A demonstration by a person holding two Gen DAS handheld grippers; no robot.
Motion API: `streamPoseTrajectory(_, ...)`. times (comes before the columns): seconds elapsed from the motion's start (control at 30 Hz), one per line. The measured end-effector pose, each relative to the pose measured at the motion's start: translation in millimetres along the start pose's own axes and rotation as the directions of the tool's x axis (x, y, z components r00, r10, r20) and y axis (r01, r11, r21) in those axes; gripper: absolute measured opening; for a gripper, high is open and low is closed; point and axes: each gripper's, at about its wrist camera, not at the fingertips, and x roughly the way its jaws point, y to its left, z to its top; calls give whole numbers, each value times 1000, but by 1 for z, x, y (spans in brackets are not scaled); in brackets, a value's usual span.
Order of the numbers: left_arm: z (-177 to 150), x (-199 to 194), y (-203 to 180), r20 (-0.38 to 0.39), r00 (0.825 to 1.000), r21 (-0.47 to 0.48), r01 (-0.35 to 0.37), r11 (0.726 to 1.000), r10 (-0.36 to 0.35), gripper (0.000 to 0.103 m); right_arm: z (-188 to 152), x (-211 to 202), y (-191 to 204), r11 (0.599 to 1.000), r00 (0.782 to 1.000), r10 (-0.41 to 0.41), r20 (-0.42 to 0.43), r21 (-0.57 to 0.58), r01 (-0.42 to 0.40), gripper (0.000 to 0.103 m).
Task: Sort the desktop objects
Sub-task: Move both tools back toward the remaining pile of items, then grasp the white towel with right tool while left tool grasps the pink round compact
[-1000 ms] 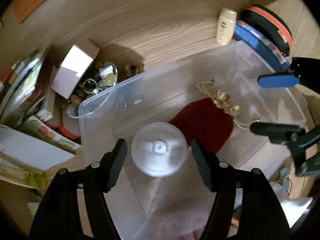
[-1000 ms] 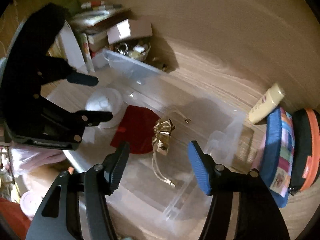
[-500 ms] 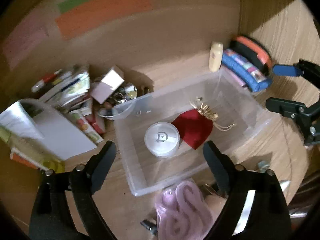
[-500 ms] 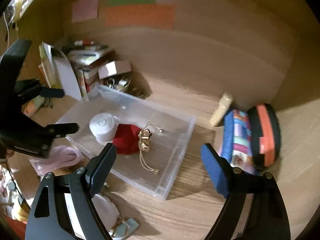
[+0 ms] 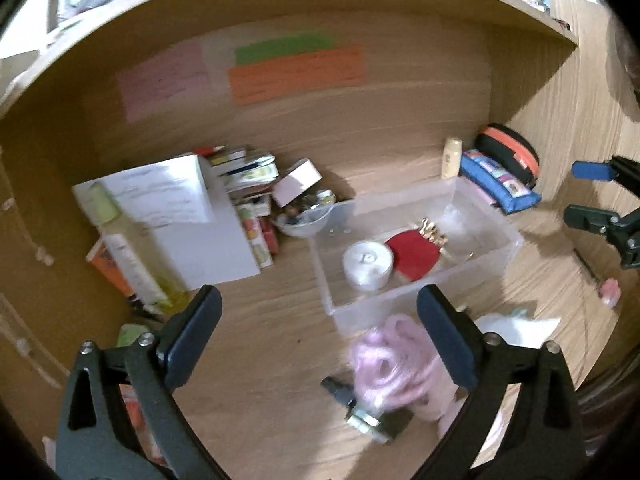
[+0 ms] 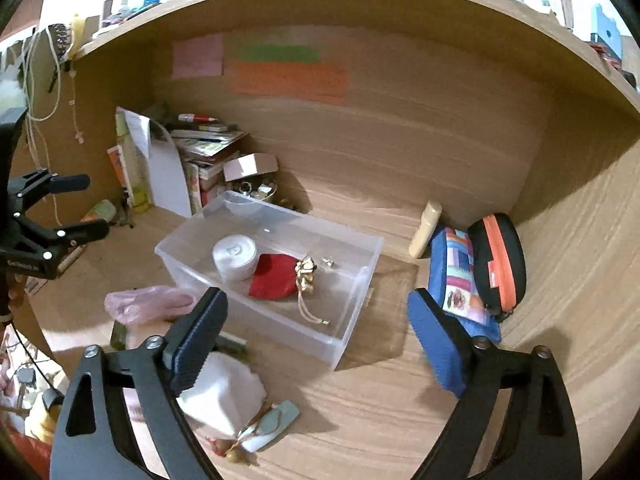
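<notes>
Gaping wide — both grippers [image 5: 318, 328] [image 6: 316, 334] empty.

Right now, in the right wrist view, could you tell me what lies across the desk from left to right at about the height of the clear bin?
Pink plastic bag → white round jar → red pouch → gold tassel → cream tube → blue patchwork case → black and orange case.

The round white plastic jar [image 6: 234, 258] carries one raised letter on its lid, a "D" (rather blurred); the writing on the coloured paper notes [image 6: 290, 80] is unreadable.
</notes>
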Motion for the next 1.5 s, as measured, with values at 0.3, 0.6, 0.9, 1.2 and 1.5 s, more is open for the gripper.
streamPoseTrajectory(0.3,-48,-9,6,-35,999,-45,-23,999,22,99,-31,-4,20,999,999,39,-18,-13,-39,93)
streamPoseTrajectory(0.6,-96,-9,-20,-90,996,-83,-27,996,20,99,-61,1,39,996,997,52,-62,-71,-56,93)
streamPoseTrajectory(0.9,-124,-13,-49,-127,991,-114,15,993,-29,99,-89,27,57,982,976,150,-155,-87,-165,93)
streamPoseTrajectory(1.2,-138,-20,-72,-158,981,-119,91,989,-110,99,-99,85,70,965,938,227,-261,-73,-253,93)
streamPoseTrajectory(1.5,-134,17,-104,-205,954,-148,190,971,-218,99,-97,102,64,940,915,333,-226,1,-342,71)
